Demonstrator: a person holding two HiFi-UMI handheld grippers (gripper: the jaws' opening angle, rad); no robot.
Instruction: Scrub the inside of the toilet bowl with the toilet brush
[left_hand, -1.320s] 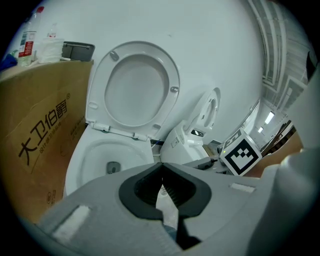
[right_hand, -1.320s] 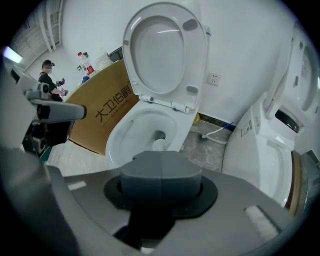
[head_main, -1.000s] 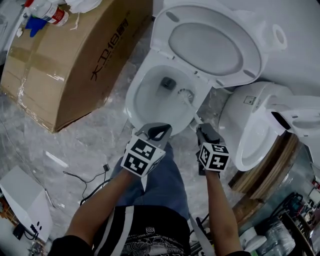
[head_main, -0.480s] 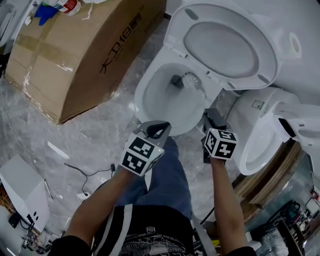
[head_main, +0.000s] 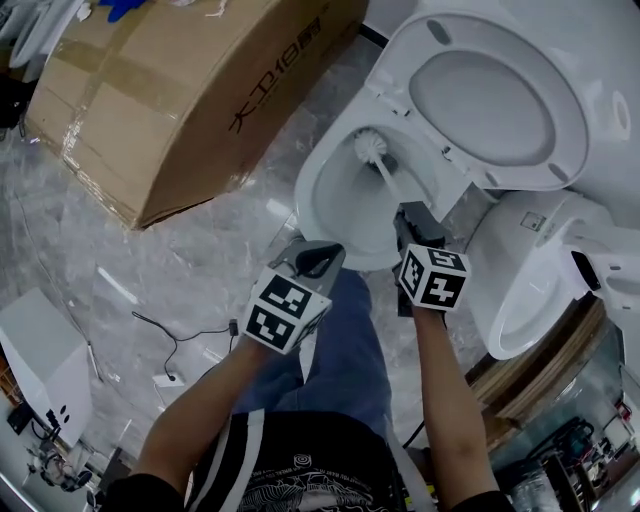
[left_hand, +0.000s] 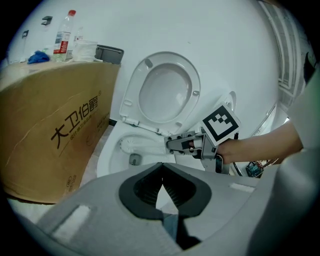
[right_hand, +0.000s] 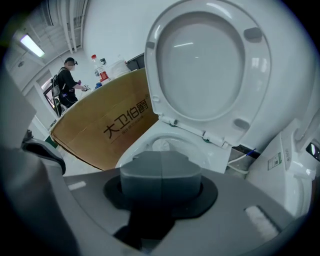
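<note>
The white toilet bowl (head_main: 335, 215) stands open with its lid (head_main: 490, 105) raised. My right gripper (head_main: 408, 218) is shut on the handle of the toilet brush, just above the bowl's near rim. The white brush head (head_main: 368, 147) is inside the bowl, high at its back wall. In the left gripper view the right gripper (left_hand: 174, 145) holds the brush head (left_hand: 129, 145) out over the bowl (left_hand: 107, 162). In the right gripper view the brush head (right_hand: 164, 144) peeks above the shut jaws. My left gripper (head_main: 318, 252) is shut on nothing, just short of the bowl's front rim.
A large cardboard box (head_main: 190, 90) lies left of the toilet, with a bottle (left_hand: 62, 37) on top. A second white toilet (head_main: 520, 280) stands close on the right. A white case (head_main: 40, 360) and a thin cable (head_main: 190, 335) lie on the marble floor. A person (right_hand: 67, 82) stands far off.
The brush head has swept across the back of the bowl toward its left side. My right gripper followed it forward. The left gripper has hardly moved.
</note>
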